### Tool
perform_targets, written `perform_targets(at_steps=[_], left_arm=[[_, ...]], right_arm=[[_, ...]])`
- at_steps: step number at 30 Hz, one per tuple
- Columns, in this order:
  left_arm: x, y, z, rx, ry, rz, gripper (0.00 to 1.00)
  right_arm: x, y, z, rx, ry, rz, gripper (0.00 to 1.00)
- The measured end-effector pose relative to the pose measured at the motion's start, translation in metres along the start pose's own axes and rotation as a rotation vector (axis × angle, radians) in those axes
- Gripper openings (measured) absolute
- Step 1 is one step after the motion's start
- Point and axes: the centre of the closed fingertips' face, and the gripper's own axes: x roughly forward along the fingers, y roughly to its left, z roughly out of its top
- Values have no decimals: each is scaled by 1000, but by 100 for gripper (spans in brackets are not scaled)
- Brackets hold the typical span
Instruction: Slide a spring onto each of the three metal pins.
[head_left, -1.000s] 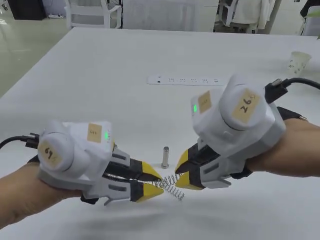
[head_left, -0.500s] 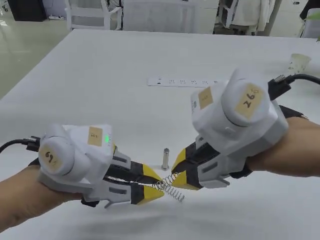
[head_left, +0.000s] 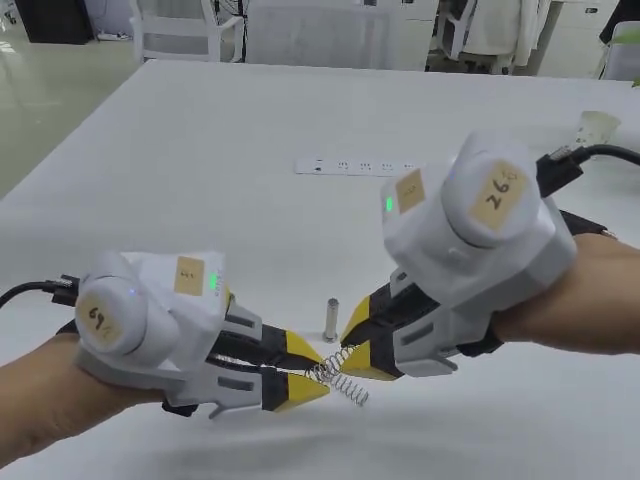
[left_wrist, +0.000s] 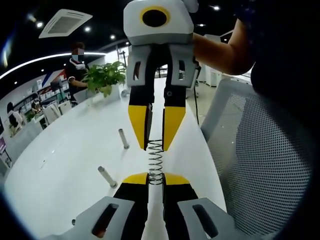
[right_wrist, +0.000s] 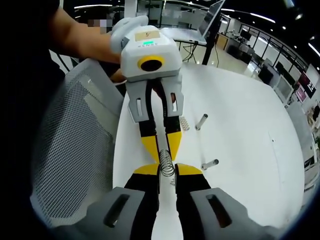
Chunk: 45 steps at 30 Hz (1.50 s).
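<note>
Pinching spring (head_left: 346, 381): left hand-held gripper (head_left: 318, 373), right (head_left: 350, 357)

"69" – tan round sticker (head_left: 100, 318), my white left gripper (head_left: 312, 372) | "26" – tan right-hand sticker (head_left: 497, 192), my white right gripper (head_left: 352, 345)

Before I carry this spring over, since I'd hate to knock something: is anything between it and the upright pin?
Nothing visible does. The spring is pinched at its ends by the left claw and the right claw; the upright pin stands just beyond it, bare table between.
</note>
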Motion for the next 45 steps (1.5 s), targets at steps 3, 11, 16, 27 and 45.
perform_targets(at_steps=[3,11,16,27,45], left_arm=[[0,-1,1,5,-2,-3,1],[1,-2,1,2,-6,-8,1],[0,0,3,-8,-18,-5,1],[-1,0,6,-10,-26,-2,1],[0,-1,9,-9,-35,-2,1]], right_arm=[[0,0,0,7,-2,1,10],[3,0,-3,20,-8,9,11],[6,0,-5,24,-8,16,11],[9,1,-2,37,-37,31,10],[12,3,-3,53,-57,48,10]])
